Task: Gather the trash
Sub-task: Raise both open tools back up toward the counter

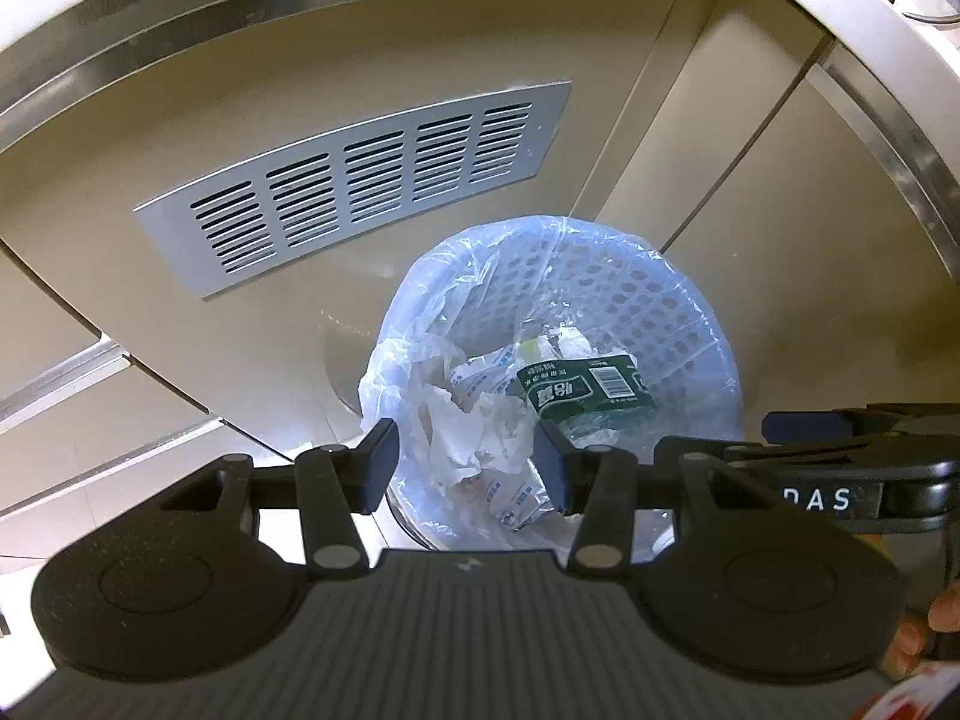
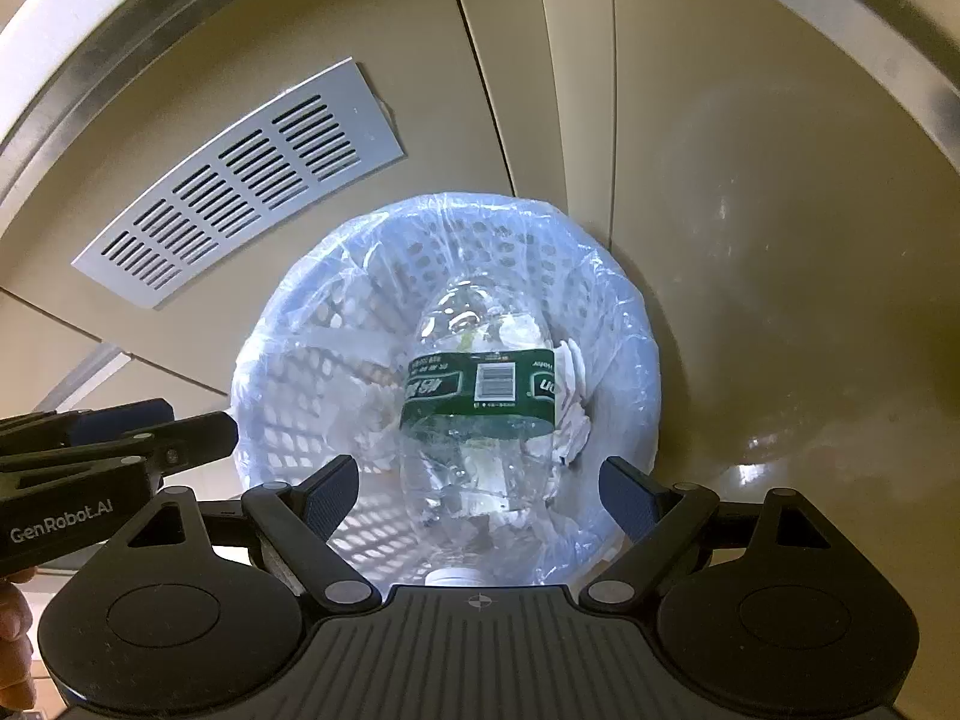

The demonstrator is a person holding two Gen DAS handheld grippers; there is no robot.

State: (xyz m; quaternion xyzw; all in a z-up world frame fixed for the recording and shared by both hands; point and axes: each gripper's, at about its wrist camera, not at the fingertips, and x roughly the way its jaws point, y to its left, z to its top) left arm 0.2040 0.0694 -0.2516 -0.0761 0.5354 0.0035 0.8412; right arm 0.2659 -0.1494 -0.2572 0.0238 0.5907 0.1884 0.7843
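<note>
**One bottle over one bin, both grippers apart**

One bin (image 2: 624, 360), a perforated white basket lined with a clear bag (image 1: 396, 360), stands on the floor against beige cabinet panels. One slotted metal vent (image 1: 360, 180) is set in the panel behind it.

One clear plastic bottle (image 2: 480, 396) with a green label is seen from the right wrist view. It lies lengthwise over the bin's mouth, white cap toward the camera. It sits between the two fingers of the right gripper (image 2: 477, 495), but neither pad touches it: a gap shows on each side, so the jaws are released and spread wide. Whether the bottle is falling or already rests on the trash cannot be told.

From the left wrist view the green label of the bottle (image 1: 585, 390) shows inside the bin, among crumpled white paper (image 1: 474, 426) and several small printed wrappers. Their exact count cannot be told.

The left gripper (image 1: 468, 462) hangs above the bin's near rim, its two fingers partly apart with nothing between them. Each gripper shows at the edge of the other's view, side by side, along with a bit of a hand (image 1: 948, 606).
</note>
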